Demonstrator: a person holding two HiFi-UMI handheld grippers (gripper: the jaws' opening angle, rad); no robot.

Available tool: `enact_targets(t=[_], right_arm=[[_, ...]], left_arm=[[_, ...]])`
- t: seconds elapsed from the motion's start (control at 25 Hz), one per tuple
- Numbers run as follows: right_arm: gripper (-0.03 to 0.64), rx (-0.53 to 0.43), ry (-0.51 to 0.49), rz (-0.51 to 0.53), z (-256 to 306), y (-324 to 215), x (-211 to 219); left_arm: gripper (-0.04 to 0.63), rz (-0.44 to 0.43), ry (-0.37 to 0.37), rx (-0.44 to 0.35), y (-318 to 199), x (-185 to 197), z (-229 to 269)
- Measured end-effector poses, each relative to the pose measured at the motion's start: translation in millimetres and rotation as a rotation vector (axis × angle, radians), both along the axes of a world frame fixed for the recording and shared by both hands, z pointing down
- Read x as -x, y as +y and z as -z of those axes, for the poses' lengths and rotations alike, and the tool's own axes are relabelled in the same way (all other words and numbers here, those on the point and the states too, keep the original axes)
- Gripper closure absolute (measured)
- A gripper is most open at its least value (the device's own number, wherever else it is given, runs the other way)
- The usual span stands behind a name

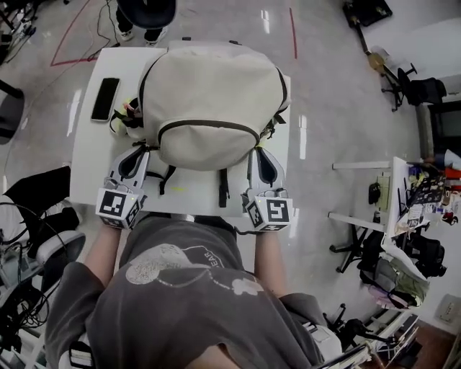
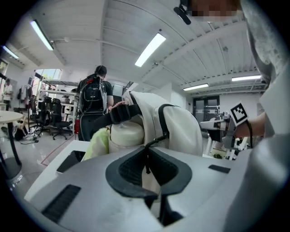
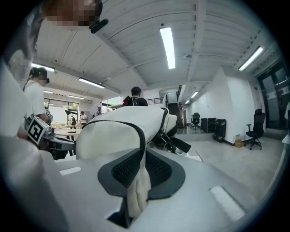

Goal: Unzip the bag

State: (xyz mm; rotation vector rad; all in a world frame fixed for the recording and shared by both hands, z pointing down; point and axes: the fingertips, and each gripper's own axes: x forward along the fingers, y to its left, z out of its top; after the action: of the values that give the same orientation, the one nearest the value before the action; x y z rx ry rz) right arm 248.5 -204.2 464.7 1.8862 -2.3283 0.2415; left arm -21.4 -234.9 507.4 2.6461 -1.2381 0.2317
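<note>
A cream backpack (image 1: 209, 101) lies on the white table (image 1: 92, 166), with a dark zipper (image 1: 209, 124) arching across its front pocket. My left gripper (image 1: 141, 151) is at the bag's near left corner. In the left gripper view its jaws (image 2: 146, 156) are shut on a thin black strap (image 2: 146, 164) that hangs from the bag (image 2: 181, 127). My right gripper (image 1: 258, 151) is at the near right corner. There its jaws (image 3: 140, 174) pinch a fold of cream fabric (image 3: 137, 192) from the bag (image 3: 118, 131).
A black phone (image 1: 105, 99) lies on the table left of the bag, with a yellow-green item (image 1: 130, 108) tucked against the bag's left side. A person (image 1: 148, 14) stands past the table's far end. A cluttered desk (image 1: 418, 194) and chairs stand to the right.
</note>
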Motion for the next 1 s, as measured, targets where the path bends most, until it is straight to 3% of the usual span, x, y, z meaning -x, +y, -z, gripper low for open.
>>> enact_targets(t=[0.28, 0.48, 0.64, 0.76, 1.0], right_arm=[[0.513, 0.016, -0.058, 0.141, 4, -1, -12], [0.499, -0.025, -0.109, 0.197, 18, -3, -9], [0.472, 0.023, -0.136, 0.279, 14, -9, 4], [0.503, 0.06, -0.094, 0.294, 5, -10, 10], [0.524, 0.046, -0.071, 0.302, 7, -12, 14]], left_arm=[[0.565, 0.132, -0.001, -0.042, 6, 0, 23], [0.565, 0.157, 0.0, -0.057, 8, -2, 38], [0.566, 0.155, 0.001, -0.056, 11, -11, 48], [0.566, 0.16, 0.0, -0.029, 13, -12, 50], [0.566, 0.192, 0.01, 0.015, 12, -6, 54]])
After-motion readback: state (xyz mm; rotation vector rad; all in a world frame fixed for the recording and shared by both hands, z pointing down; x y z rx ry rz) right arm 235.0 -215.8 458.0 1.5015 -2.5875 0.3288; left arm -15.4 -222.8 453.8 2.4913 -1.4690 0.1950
